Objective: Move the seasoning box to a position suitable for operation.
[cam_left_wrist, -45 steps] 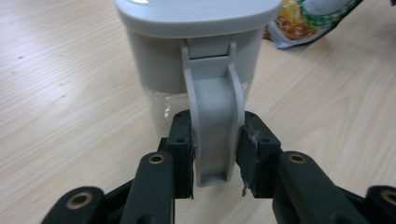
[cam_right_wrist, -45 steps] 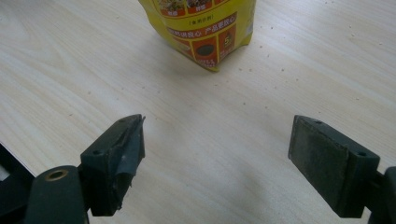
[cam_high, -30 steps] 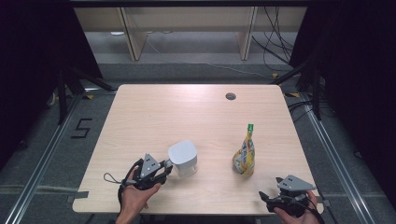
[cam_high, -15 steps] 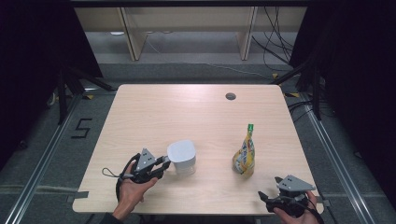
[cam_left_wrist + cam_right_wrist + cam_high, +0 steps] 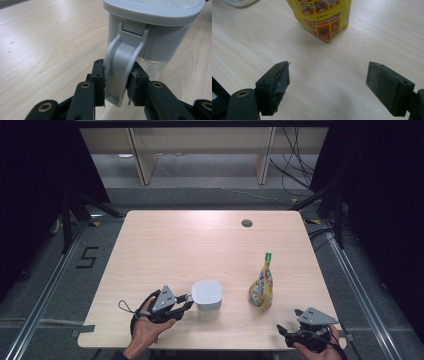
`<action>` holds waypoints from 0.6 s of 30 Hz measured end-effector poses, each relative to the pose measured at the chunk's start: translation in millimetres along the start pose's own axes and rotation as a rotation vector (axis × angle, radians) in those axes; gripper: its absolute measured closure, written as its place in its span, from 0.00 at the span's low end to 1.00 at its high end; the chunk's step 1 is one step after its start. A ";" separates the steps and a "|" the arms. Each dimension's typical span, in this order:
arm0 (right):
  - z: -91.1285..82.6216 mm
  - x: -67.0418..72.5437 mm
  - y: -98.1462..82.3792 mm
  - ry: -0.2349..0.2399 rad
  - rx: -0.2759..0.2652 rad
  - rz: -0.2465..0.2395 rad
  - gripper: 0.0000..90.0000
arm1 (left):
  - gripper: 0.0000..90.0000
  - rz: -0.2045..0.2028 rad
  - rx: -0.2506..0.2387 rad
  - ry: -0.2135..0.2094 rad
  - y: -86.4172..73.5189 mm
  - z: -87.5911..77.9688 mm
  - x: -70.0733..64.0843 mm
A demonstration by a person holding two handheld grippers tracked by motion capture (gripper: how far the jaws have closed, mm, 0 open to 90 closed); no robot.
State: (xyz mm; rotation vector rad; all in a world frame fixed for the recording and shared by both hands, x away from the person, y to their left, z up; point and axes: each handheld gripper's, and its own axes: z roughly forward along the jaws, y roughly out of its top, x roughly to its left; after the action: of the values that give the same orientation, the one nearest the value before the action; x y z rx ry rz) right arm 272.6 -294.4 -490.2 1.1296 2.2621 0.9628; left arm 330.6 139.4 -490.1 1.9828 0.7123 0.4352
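A clear jug with a grey lid [image 5: 207,294] stands near the table's front edge, left of centre. Its grey handle [image 5: 120,72] runs down between the jaws of my left gripper [image 5: 117,82], and both pads press on its sides. From above, the left gripper [image 5: 187,300] lies level, touching the jug's left side. A yellow pouch with a green cap [image 5: 262,287] stands upright to the right of the jug. My right gripper [image 5: 282,330] rests open at the front right corner. The pouch's base [image 5: 322,15] is a short way ahead of its wide-apart jaws [image 5: 328,80].
The wooden table [image 5: 200,245] has a small round hole [image 5: 246,223] at the back right. Metal rails run along the floor on both sides, and cables lie behind the table. The jug's glass base [image 5: 239,2] shows at the upper left of the right gripper view.
My left gripper and the jug have shifted slightly to the right. The right gripper and the pouch have stayed where they were.
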 end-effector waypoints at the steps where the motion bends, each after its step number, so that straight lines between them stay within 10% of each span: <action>1: -0.1 0.7 -0.2 0.006 -0.004 0.016 0.22 | 0.77 -0.001 -0.002 -0.001 -0.5 0.1 -0.1; 18: 1.3 -1.2 -0.1 0.015 -0.006 0.002 0.22 | 0.77 0.019 -0.028 -0.079 -0.3 0.8 -19.1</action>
State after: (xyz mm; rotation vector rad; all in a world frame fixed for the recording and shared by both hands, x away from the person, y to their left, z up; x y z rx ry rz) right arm 274.0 -294.9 -491.0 1.1262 2.2686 0.9818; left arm 316.3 126.8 -491.0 1.9705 0.6353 0.3735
